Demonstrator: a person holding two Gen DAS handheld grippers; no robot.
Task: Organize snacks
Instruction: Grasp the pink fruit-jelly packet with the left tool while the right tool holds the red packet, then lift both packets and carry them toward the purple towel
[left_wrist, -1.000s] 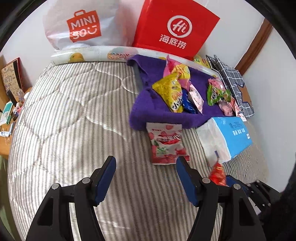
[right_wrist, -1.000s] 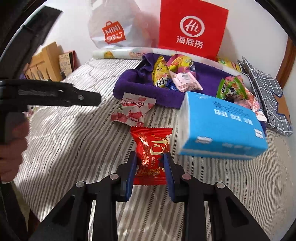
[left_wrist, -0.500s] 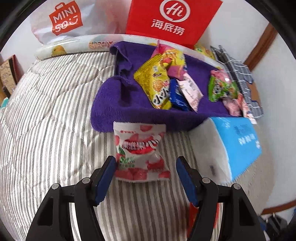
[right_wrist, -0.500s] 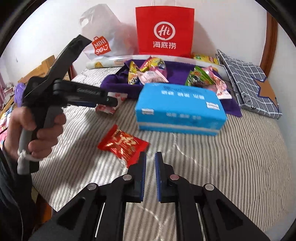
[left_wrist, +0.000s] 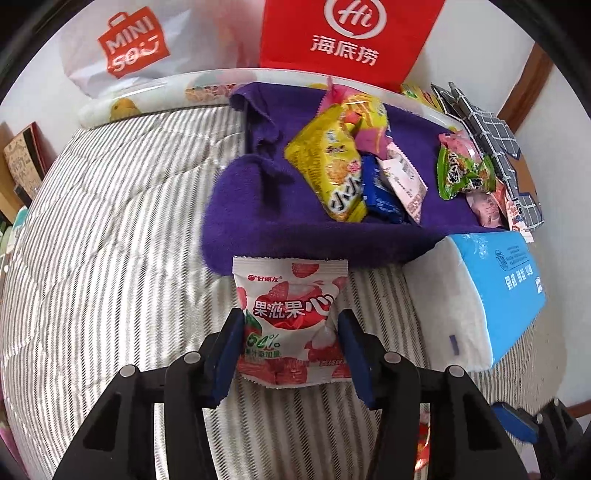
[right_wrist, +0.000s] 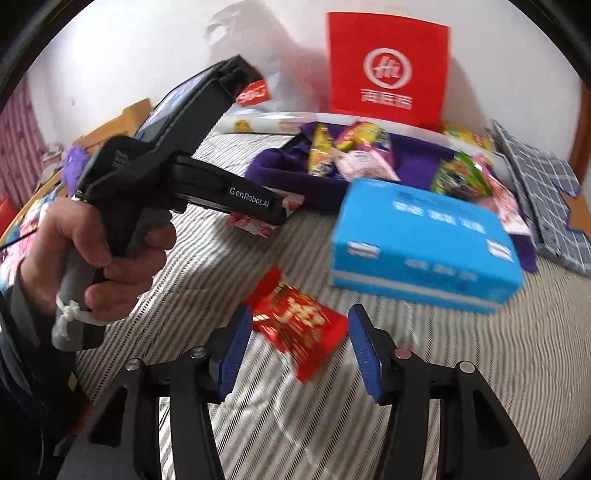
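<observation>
A white-and-red lychee snack packet (left_wrist: 291, 325) lies on the striped bed in front of a purple towel (left_wrist: 258, 199). My left gripper (left_wrist: 291, 354) is open with its blue pads on either side of the packet's lower half. A red snack packet (right_wrist: 299, 325) lies on the bed; my right gripper (right_wrist: 299, 350) is open around it, pads apart from it. Several snack packets (left_wrist: 332, 166) lie on the towel, among them a yellow one and a green one (left_wrist: 465, 173).
A blue tissue pack (left_wrist: 491, 291) lies right of the lychee packet and shows in the right wrist view (right_wrist: 424, 243). A red paper bag (left_wrist: 347, 37) and a white Miniso bag (left_wrist: 133, 44) stand at the wall. A checked cushion (left_wrist: 495, 136) lies far right.
My left gripper moved forward over the lychee packet and narrowed around it. My right gripper let go of the red packet, pulled back shut, then opened and came over the packet again.
</observation>
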